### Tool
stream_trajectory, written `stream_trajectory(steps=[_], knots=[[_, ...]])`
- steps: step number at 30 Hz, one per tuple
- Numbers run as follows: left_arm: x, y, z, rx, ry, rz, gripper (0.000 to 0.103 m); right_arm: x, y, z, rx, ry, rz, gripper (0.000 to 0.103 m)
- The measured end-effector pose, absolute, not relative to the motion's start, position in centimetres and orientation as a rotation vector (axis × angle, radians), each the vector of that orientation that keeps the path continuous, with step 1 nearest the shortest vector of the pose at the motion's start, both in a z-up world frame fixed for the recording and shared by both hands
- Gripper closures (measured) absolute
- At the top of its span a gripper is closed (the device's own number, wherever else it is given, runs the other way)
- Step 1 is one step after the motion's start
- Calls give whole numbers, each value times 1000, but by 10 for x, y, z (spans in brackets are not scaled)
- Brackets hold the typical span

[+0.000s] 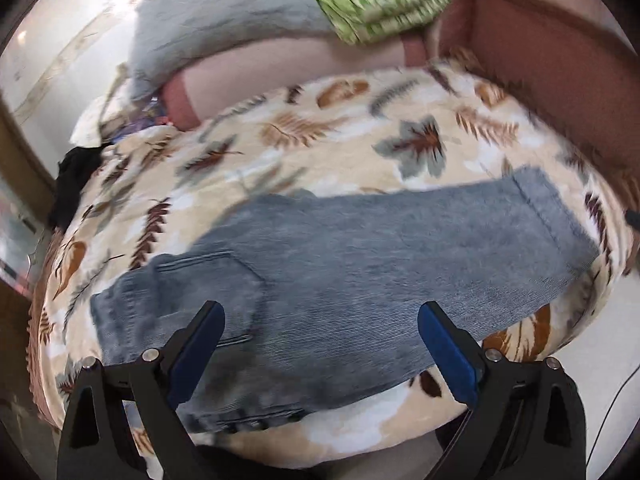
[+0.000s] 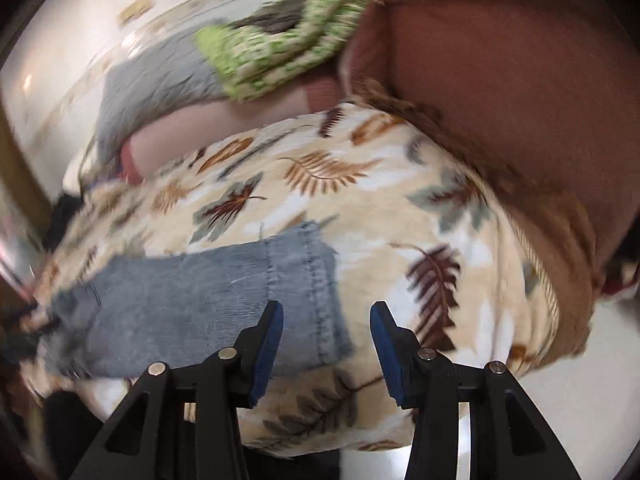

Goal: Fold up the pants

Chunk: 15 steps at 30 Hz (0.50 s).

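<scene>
While the jeans (image 1: 360,248) lie flat mid-frame on the blanket (image 1: 320,132), left gripper (image 1: 320,312) and right gripper (image 2: 326,314) hover spread, empty.

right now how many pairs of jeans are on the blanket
1. The jeans lie flat across the leaf-print blanket, waist to the left and hem to the right. A grey cloth farther back may be another garment; I cannot tell.
</scene>
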State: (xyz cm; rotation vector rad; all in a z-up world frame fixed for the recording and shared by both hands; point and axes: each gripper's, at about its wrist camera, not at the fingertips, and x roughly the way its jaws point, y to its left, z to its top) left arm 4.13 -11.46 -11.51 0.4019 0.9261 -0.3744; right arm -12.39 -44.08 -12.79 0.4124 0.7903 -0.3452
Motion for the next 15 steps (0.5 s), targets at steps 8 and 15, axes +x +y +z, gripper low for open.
stream_trajectory(steps=[8, 15], knots=[[55, -163, -171, 522, 1025, -365, 5, -105, -437, -170, 476, 834, -258, 59], [71, -172, -207, 561, 1074, -331, 5, -68, -432, -214, 485, 899, -207, 74]])
